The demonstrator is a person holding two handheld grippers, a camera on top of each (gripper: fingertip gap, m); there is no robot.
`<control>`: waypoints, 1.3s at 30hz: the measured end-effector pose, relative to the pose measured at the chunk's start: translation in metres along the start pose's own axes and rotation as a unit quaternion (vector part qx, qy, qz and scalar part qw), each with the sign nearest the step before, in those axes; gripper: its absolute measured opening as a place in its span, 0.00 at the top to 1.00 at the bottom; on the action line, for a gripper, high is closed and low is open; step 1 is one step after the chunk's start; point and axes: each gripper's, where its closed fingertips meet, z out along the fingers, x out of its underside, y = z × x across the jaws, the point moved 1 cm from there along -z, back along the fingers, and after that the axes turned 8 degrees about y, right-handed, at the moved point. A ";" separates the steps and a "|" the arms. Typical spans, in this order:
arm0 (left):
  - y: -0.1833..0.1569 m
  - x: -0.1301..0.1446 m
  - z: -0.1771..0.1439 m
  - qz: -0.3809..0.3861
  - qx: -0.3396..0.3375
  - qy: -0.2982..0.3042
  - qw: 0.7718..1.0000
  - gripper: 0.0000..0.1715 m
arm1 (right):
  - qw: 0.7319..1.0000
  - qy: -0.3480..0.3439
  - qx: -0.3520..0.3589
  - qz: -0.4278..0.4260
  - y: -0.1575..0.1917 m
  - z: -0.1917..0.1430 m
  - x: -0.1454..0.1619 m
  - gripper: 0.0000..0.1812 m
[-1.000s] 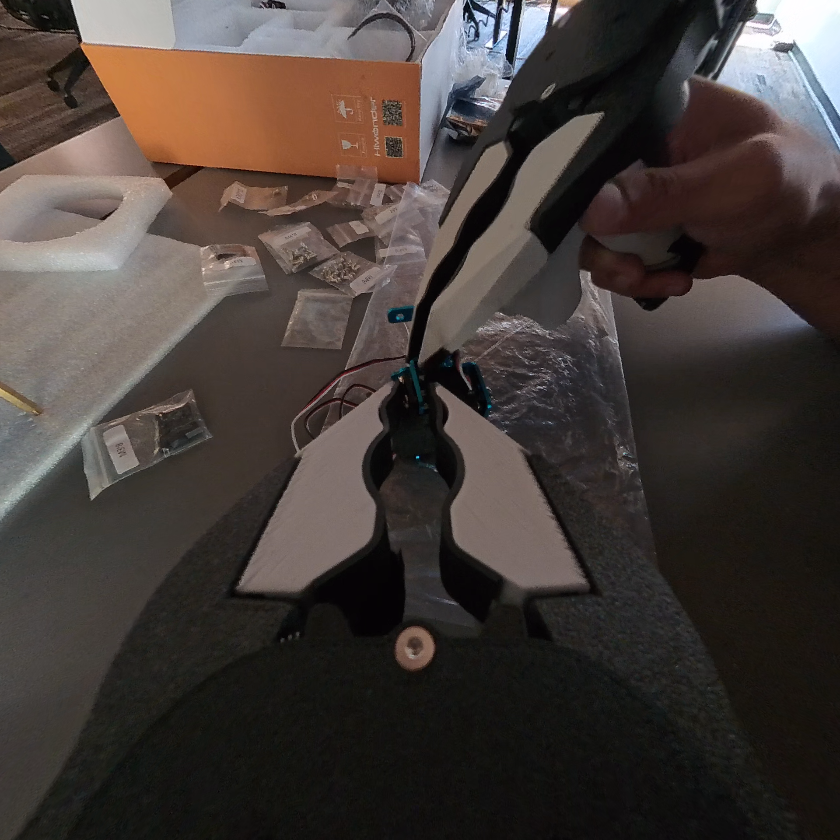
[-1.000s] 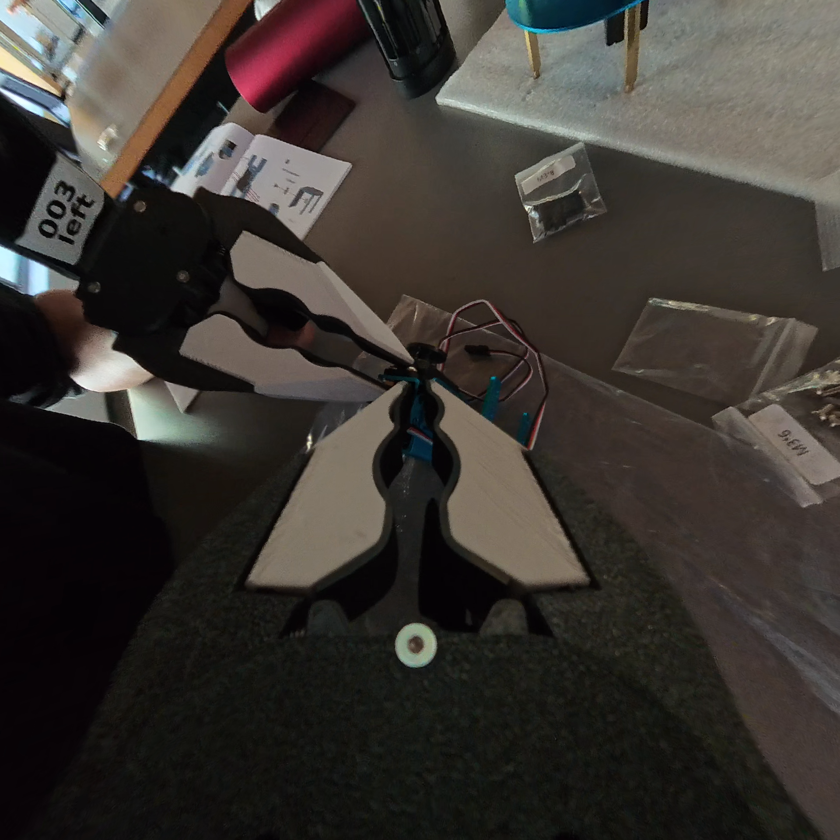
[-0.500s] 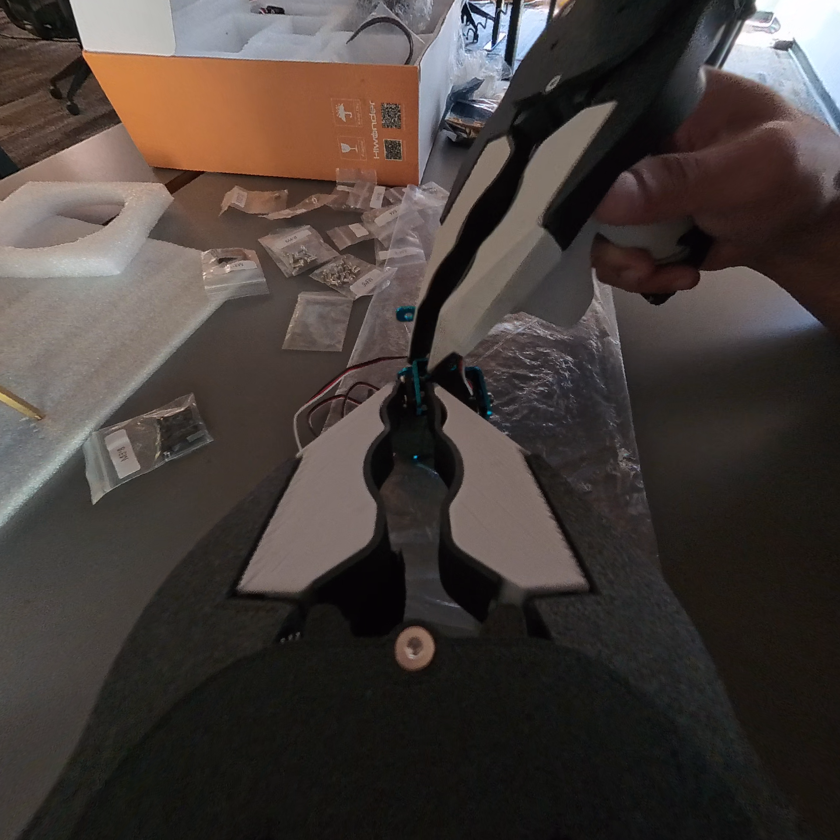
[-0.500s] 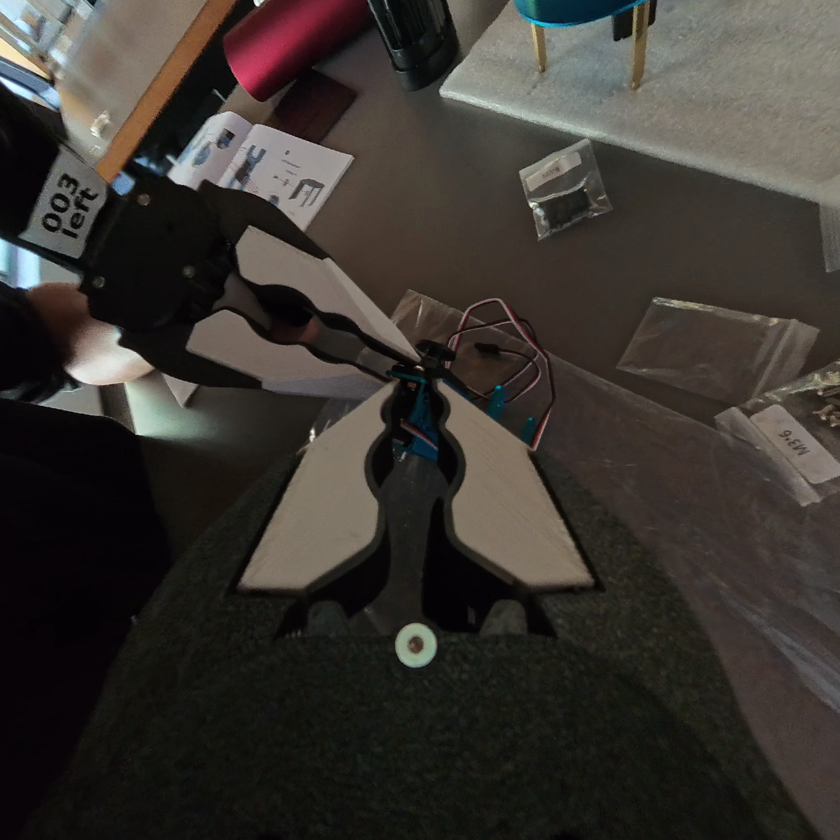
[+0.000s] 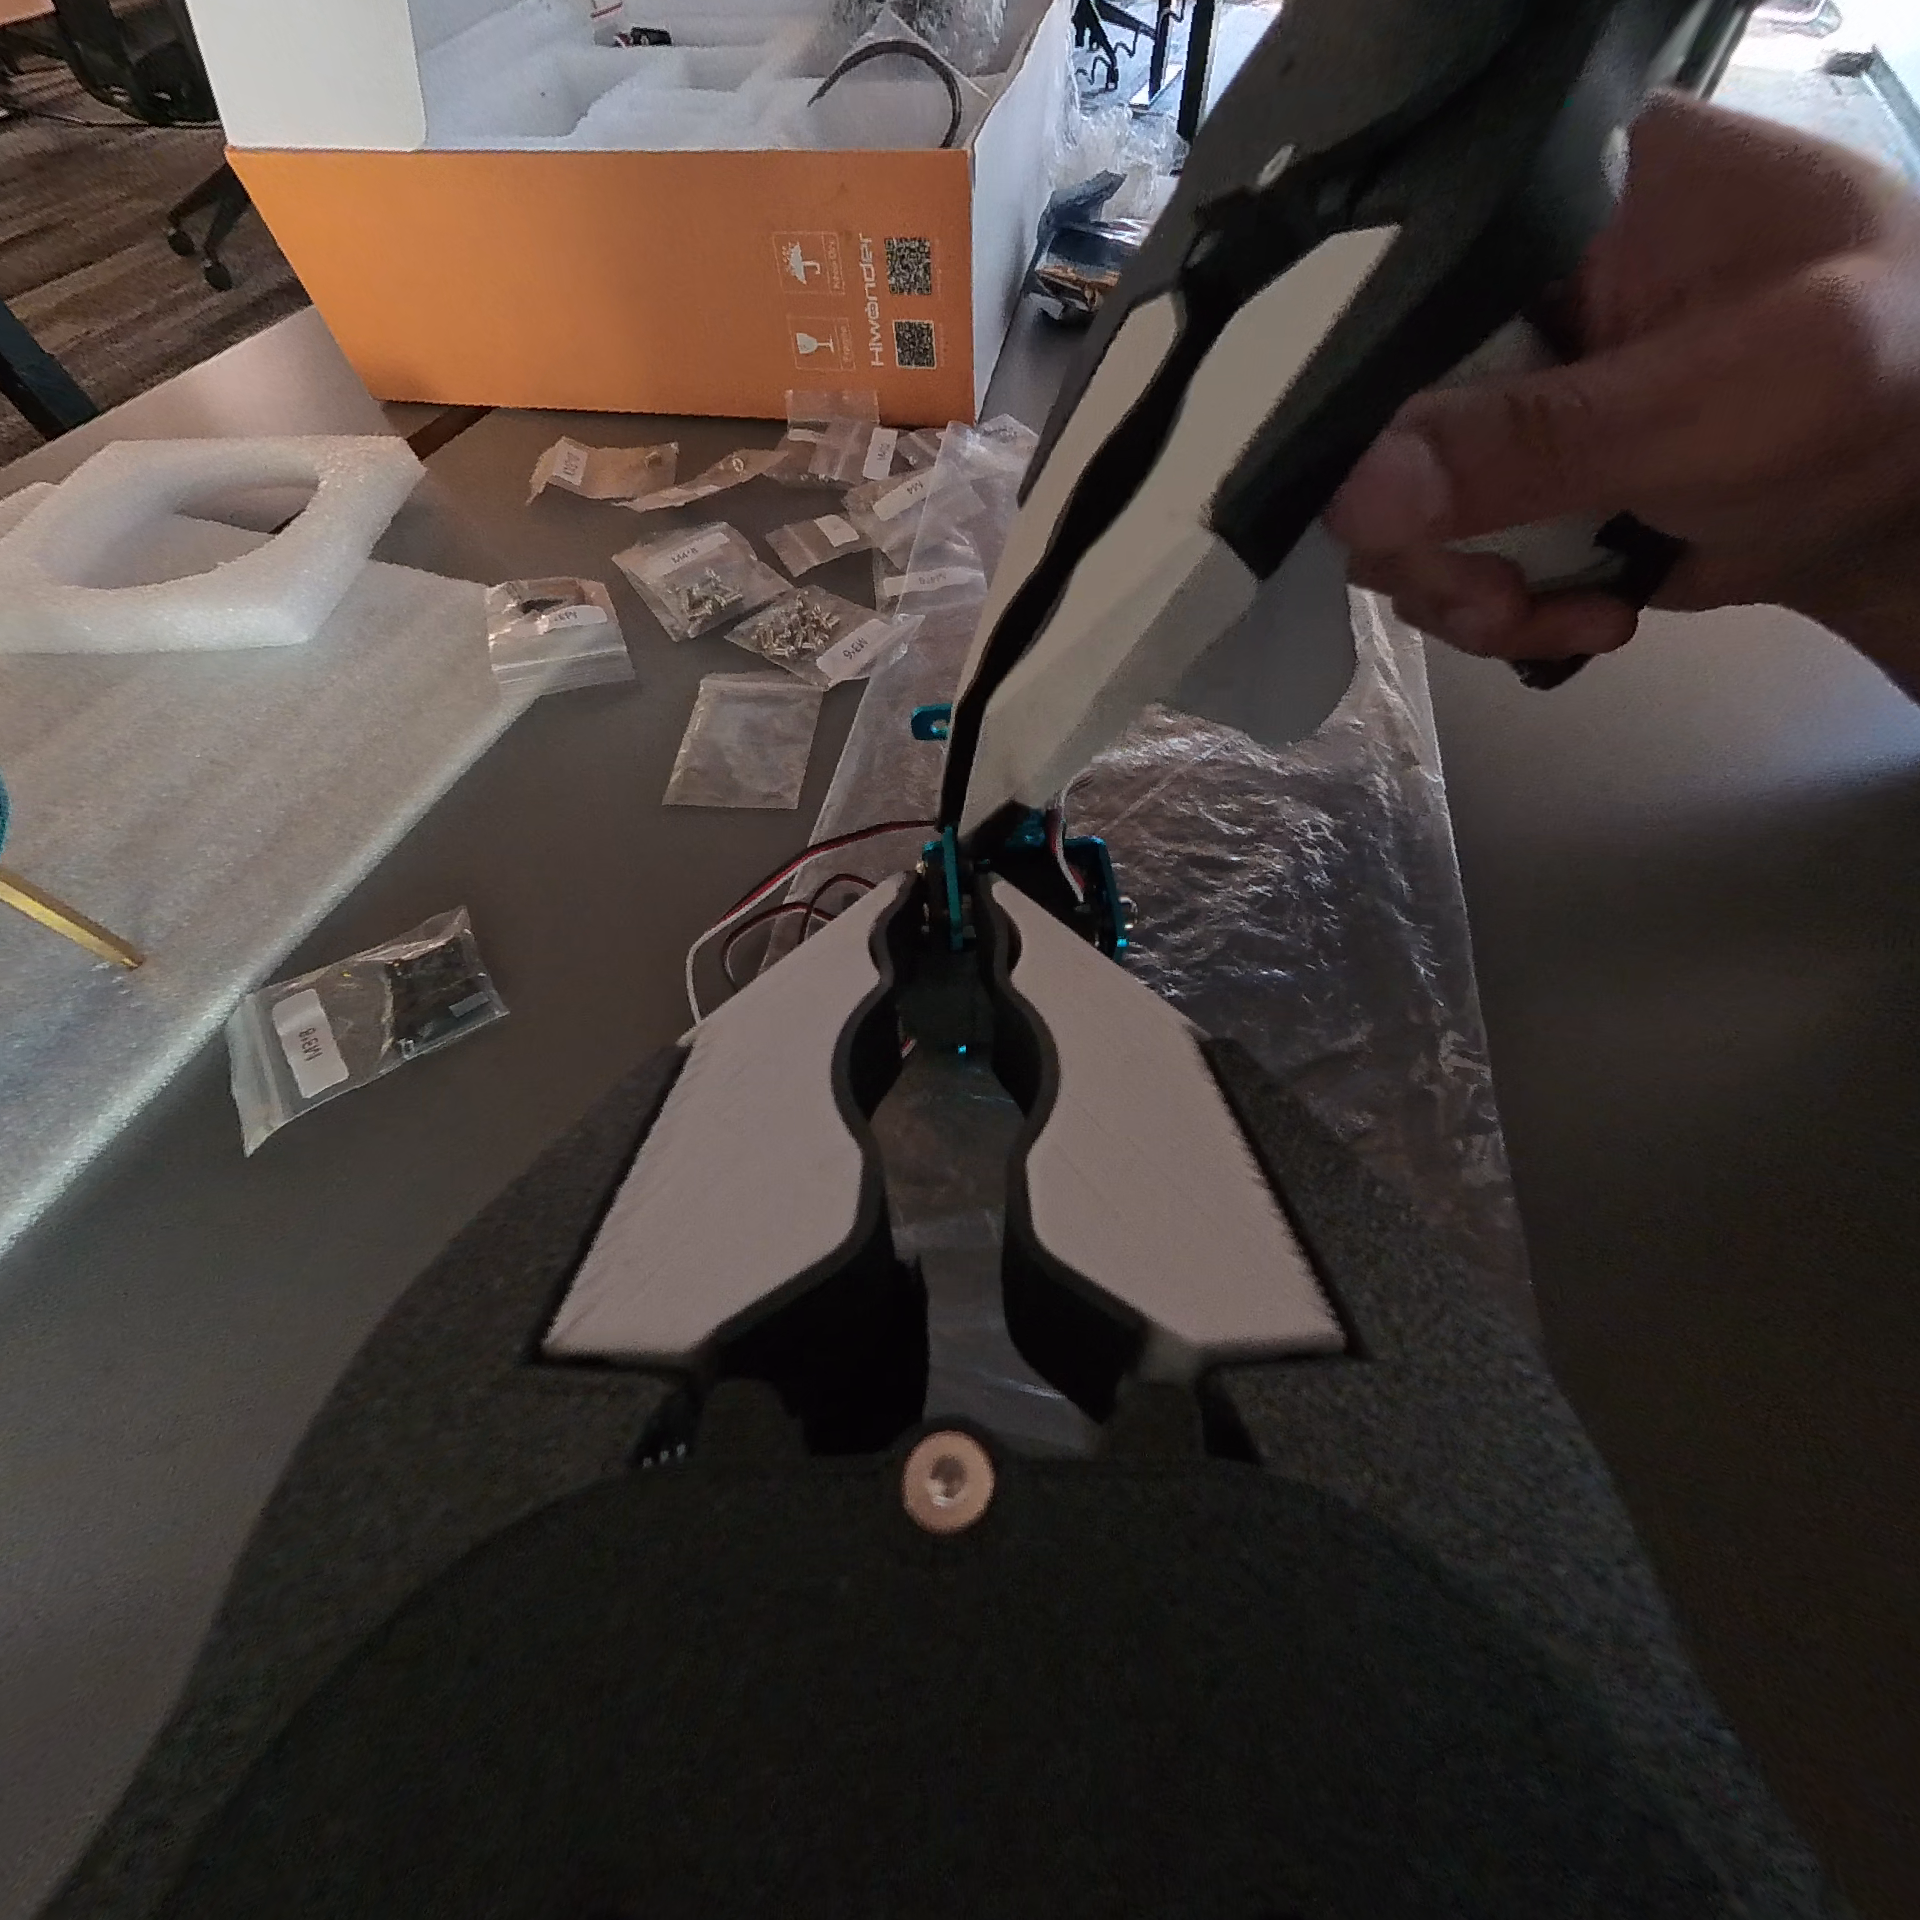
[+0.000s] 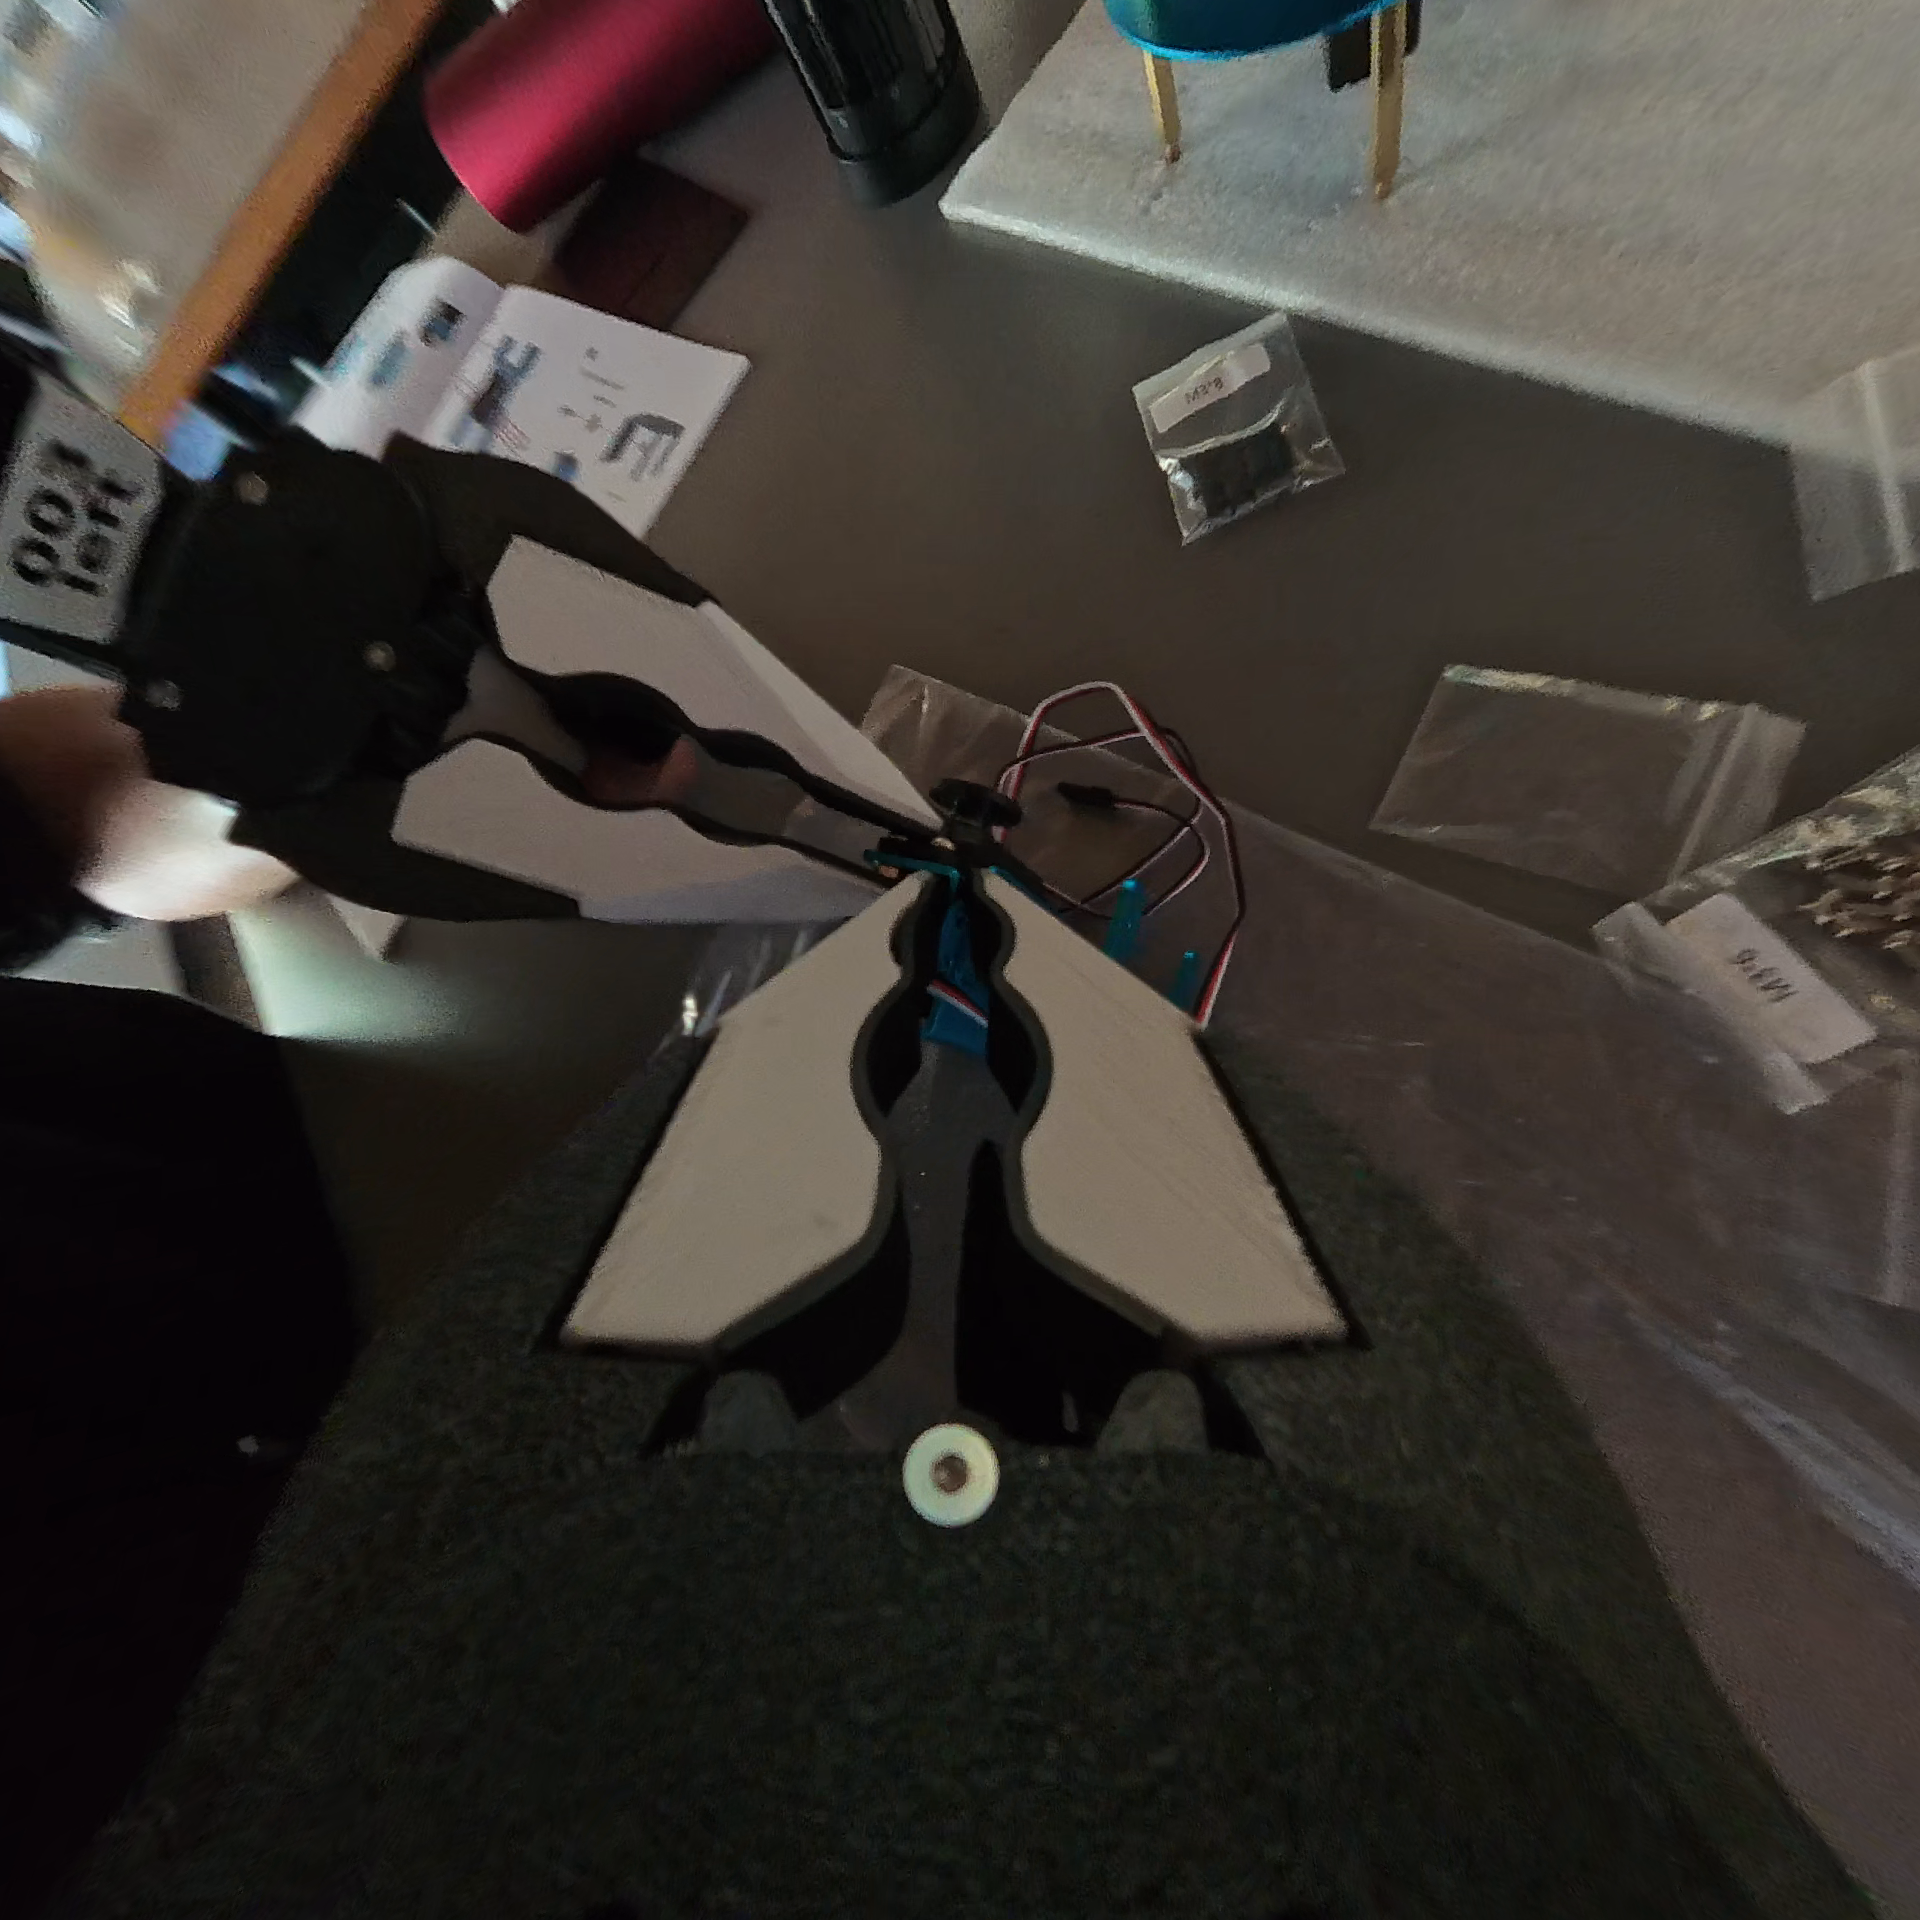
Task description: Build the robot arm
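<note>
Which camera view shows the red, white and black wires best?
The right wrist view: the wires loop in full above the clear plastic bag, beyond the right gripper. In the left wrist view only a short stretch shows, beside the left gripper; the rest is hidden.

Dim grey tabletop (image 5: pixel 1662 935), dark carpeted floor (image 5: pixel 94 239) with an office chair base (image 5: pixel 203 223) behind, bright daylight far right

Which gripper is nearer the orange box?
Left. The left gripper points toward the orange box across the bag-strewn table; the right gripper meets it at the blue bracket assembly, its body reaching in from the right, beside the box's corner.
</note>
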 end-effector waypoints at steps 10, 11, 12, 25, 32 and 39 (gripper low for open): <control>-0.001 0.000 0.000 0.005 -0.003 0.000 1.000 0.95 | 1.000 -0.008 -0.016 0.014 0.001 0.000 0.000 0.96; -0.001 0.000 0.000 0.006 -0.005 0.000 1.000 0.95 | 1.000 -0.007 -0.004 0.004 0.001 0.001 0.000 0.96; -0.001 0.000 0.000 0.007 -0.006 0.000 1.000 0.95 | 1.000 -0.005 0.010 -0.007 0.001 0.001 0.000 0.96; -0.002 -0.003 -0.005 -0.019 0.032 -0.005 0.999 0.85 | 0.997 -0.039 -0.061 0.029 0.004 -0.008 -0.005 0.92; -0.012 0.002 -0.011 0.032 0.062 0.001 0.998 0.60 | 0.995 -0.066 0.068 -0.012 0.000 -0.012 -0.001 0.90; -0.021 0.003 0.002 0.075 0.035 0.015 0.996 0.62 | 0.988 -0.091 0.125 -0.010 0.002 -0.001 0.005 0.93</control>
